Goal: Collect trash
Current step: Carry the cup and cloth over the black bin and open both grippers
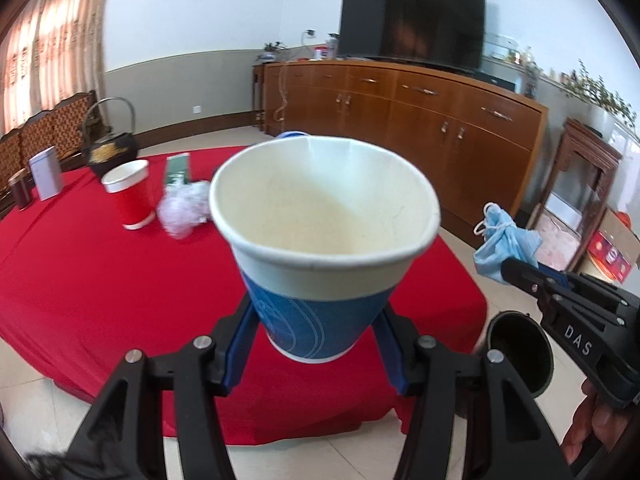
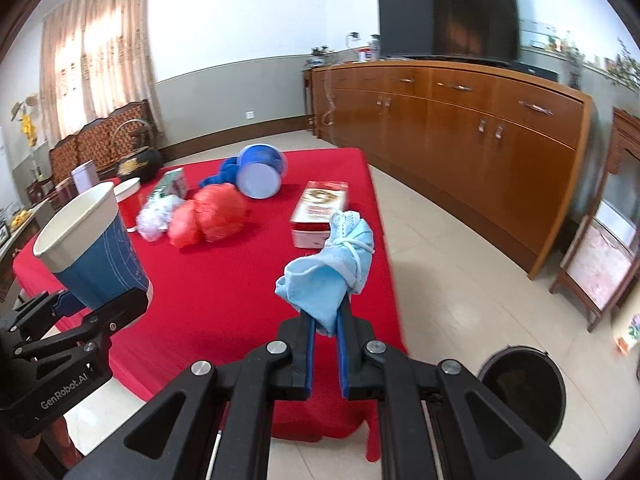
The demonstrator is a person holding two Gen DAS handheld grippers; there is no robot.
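Observation:
My left gripper (image 1: 316, 320) is shut on a blue-and-white paper cup (image 1: 320, 240), held upright above the red table's near edge; the cup also shows in the right wrist view (image 2: 92, 248). My right gripper (image 2: 324, 316) is shut on a crumpled light-blue face mask (image 2: 336, 264), held over the table's right edge; the mask also shows in the left wrist view (image 1: 504, 240). A black trash bin (image 2: 520, 388) stands on the floor at the table's near right corner, below the right gripper, also in the left wrist view (image 1: 520, 352).
On the red tablecloth (image 2: 224, 280) lie a red paper cup (image 1: 130, 194), a white crumpled bag (image 2: 156, 220), a red crumpled bag (image 2: 212, 216), a tipped blue cup (image 2: 260, 172), a red-and-white box (image 2: 320, 208), a green packet (image 2: 174, 184), and a black kettle (image 1: 110, 148). A wooden sideboard (image 2: 460, 128) stands behind.

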